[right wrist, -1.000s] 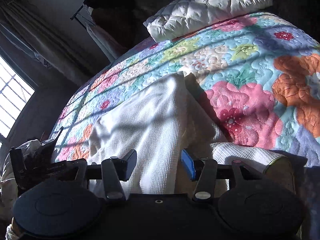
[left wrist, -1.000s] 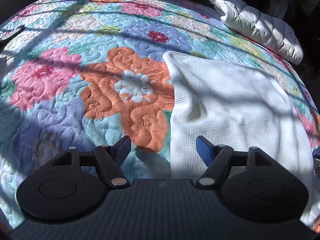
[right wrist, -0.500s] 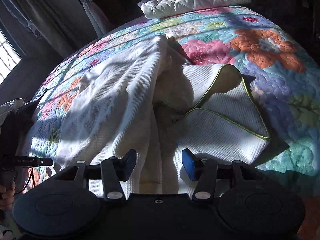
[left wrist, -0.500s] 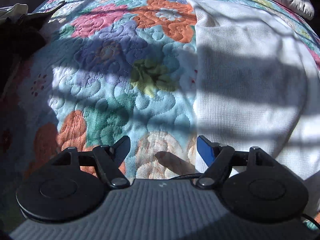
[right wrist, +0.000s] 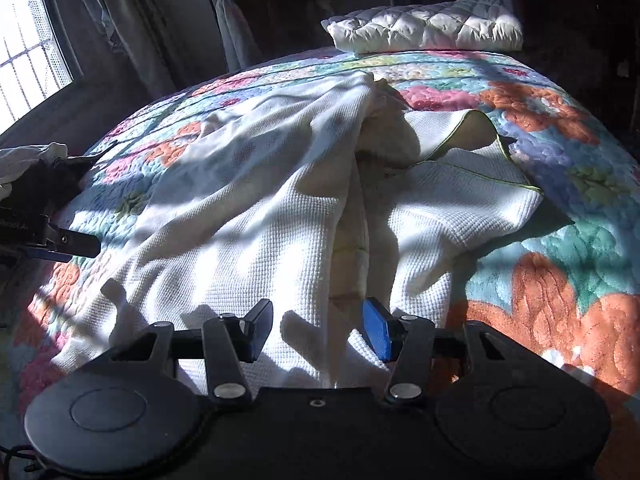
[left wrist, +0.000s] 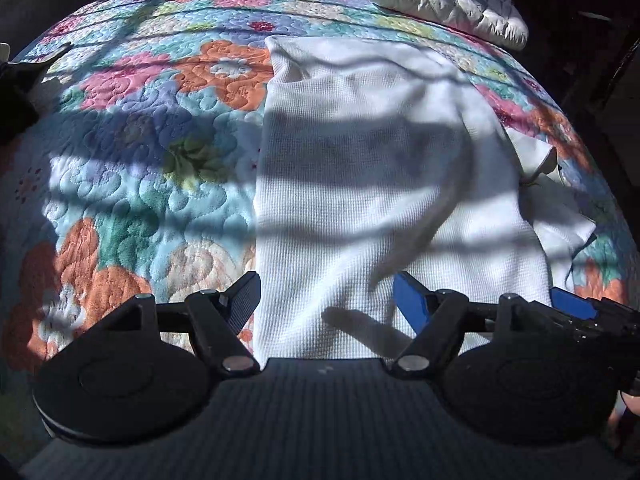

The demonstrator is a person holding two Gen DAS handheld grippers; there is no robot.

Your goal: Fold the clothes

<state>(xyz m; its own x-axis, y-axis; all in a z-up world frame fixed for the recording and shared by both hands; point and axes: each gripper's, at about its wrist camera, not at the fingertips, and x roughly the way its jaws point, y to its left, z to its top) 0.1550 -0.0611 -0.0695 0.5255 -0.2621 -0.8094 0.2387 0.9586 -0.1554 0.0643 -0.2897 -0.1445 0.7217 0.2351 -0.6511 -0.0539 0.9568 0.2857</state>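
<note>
1. Your left gripper (left wrist: 326,294) points forward and down, jaws standing wide apart with nothing clamped between the pads.
2. Your right gripper (right wrist: 318,330) is pitched down too, jaws narrower than the left's; they have just been closing, but the pads are not pressing on anything yet.
3. In the left wrist view the right gripper's blue pad shows at the right edge, just beside the left gripper.
4. In the right wrist view the left gripper's tip pokes in from the left edge, level with your right one.
</note>
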